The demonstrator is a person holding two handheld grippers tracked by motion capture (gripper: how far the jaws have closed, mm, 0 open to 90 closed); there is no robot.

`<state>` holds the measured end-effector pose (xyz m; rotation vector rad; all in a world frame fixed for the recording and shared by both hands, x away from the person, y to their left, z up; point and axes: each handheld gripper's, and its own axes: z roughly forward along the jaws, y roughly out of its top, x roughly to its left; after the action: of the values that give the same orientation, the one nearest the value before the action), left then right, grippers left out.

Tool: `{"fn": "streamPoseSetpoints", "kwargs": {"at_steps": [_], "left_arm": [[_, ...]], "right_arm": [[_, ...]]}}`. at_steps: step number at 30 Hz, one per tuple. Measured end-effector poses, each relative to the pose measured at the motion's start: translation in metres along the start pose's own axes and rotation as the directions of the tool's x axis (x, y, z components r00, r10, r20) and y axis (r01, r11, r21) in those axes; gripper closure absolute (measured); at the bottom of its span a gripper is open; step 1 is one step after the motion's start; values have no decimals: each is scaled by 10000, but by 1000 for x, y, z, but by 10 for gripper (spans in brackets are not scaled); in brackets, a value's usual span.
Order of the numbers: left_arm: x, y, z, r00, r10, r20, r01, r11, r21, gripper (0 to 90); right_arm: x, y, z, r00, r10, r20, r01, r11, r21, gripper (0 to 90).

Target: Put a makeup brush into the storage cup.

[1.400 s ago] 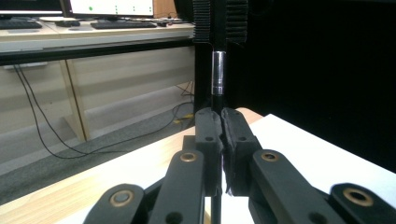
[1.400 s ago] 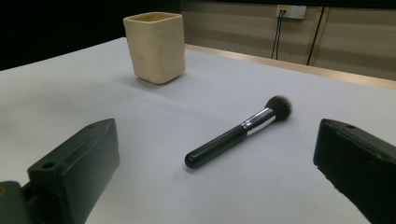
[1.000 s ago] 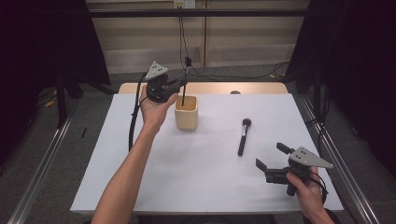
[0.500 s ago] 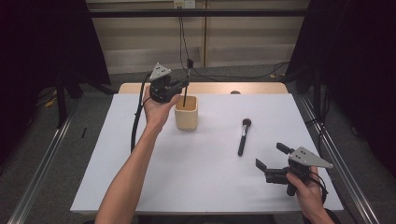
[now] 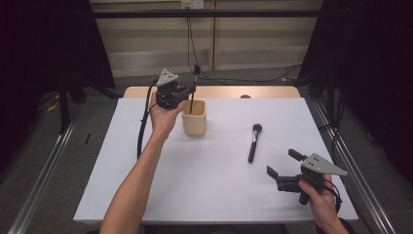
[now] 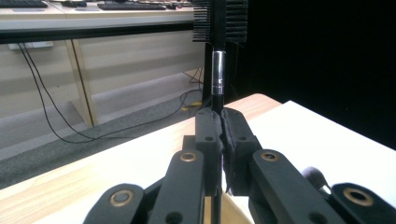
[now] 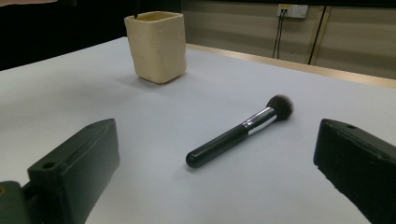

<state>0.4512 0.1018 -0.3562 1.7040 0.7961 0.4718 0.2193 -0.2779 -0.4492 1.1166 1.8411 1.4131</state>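
White covering lay over the table [image 5: 146, 161], with a strip of bare wood along its far edge and dark curtains at both sides of the room. Near the far left part of the surface stood a cream square cup [image 5: 195, 117], upright. The left gripper [image 5: 191, 88] was held just above and behind the cup, and its jaws were clenched on the thin black handle of a comb brush [image 5: 193, 85]. This brush stood almost vertical, its lower end inside the cup and its head above the gripper. In the left gripper view the two pads [image 6: 236, 128] pressed together on the handle, a silver ferrule [image 6: 218, 73] was visible above them, and the black bristle head [image 6: 219, 21] reached the top of the picture. A second brush, a round powder brush [image 5: 253, 141], lay flat on the covering to the right of the cup, well apart from it, with its soft head pointing to the far side. The right gripper [image 5: 282, 164] rested near the front right corner of the table, its jaws released and wide, with nothing between them. In the right gripper view the powder brush [image 7: 240, 130] lay between the two open jaws but farther away, not touching them, and the cup [image 7: 156, 45] stood behind it on the left.
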Motion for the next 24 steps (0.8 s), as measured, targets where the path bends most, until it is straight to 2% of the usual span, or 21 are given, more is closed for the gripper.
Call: {"fn": "streamPoseSetpoints", "kwargs": {"at_steps": [1, 6, 24], "left_arm": [[1, -1, 0, 9999, -111, 34, 111, 9999, -36, 861], [2, -7, 2, 9999, -152, -13, 152, 9998, 83, 861], [4, -23, 6, 9999, -93, -139, 97, 9995, 311, 861]], "right_arm": [[0, 0, 0, 10000, -13, 1, 13, 10000, 3, 0], [0, 0, 0, 10000, -15, -16, 15, 10000, 6, 0], [0, 0, 0, 10000, -13, -27, 13, 10000, 19, 1]]}}
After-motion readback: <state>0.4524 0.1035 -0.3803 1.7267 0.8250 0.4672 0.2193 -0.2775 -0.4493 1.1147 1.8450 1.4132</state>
